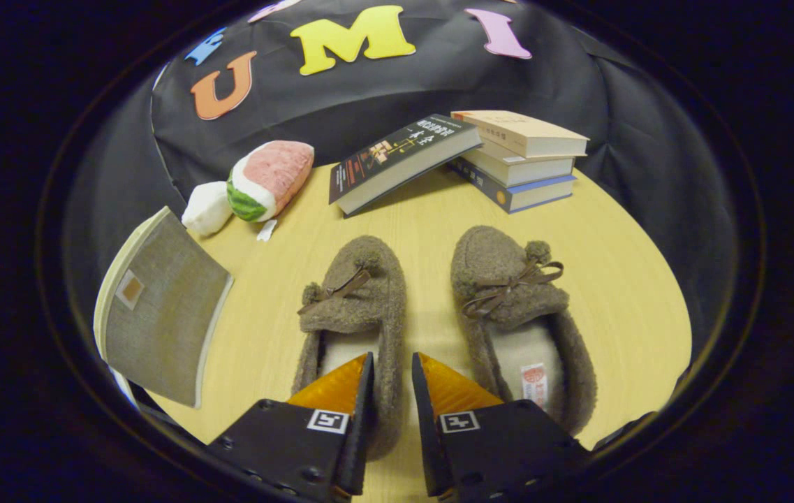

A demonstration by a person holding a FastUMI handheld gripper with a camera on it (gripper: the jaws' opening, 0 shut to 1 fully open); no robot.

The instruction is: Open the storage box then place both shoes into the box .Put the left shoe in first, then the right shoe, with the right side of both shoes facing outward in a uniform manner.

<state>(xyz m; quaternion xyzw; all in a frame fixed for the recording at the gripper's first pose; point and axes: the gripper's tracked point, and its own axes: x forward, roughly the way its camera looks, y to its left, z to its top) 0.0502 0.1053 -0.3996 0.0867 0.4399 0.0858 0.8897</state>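
shoes: two brown fuzzy slippers lay side by side on the table, toes pointing away from the gripper. left shoe and right shoe were slightly apart, each with a brown bow and pompoms on the vamp; a label showed on the right shoe's insole. gripper fingers stood a narrow gap apart, straddling the inner side wall of the left shoe near its heel, one finger inside the shoe's opening, the other in the gap between the shoes; whether both pressed on the wall could not be told. box, grey fabric with a pale rim, stood just left of the left shoe with its lid on. beyond the shoes, a watermelon plush lay beside a white plush; a dark book leaned on a stack of books.
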